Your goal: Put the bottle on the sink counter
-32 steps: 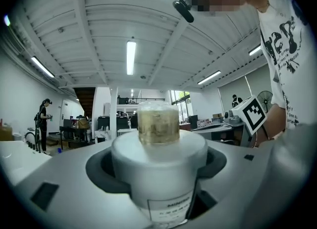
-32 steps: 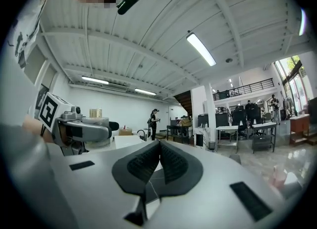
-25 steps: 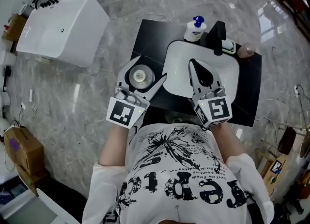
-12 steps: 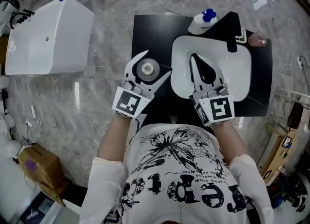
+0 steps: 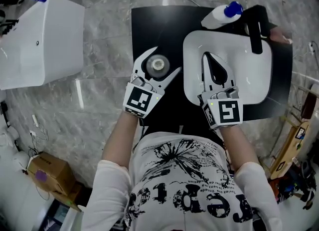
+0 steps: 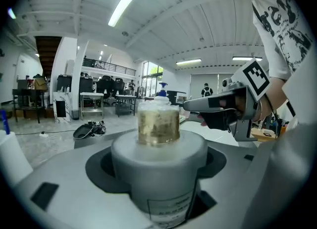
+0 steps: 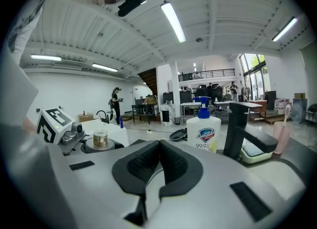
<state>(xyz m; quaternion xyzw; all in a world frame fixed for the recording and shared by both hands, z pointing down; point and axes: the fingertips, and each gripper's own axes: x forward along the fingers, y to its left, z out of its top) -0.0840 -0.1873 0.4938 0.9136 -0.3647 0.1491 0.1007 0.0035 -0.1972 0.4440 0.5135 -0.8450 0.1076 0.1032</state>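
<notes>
Left gripper (image 5: 160, 61) clamps the gold-capped bottle (image 6: 158, 168) upright over the black sink counter (image 5: 154, 25), seemingly so it can stand there. Right gripper (image 5: 207, 56), jaws together and empty, hovers alongside.

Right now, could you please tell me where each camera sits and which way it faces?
Head view: head-mounted, steeply down at the sink counter; shows forearms, left gripper, right gripper.
Left gripper view: along its jaws, shut on the bottle; right gripper shows.
Right gripper view: along shut, empty jaws toward the soap dispenser.
Both gripper views share that dispenser.
</notes>
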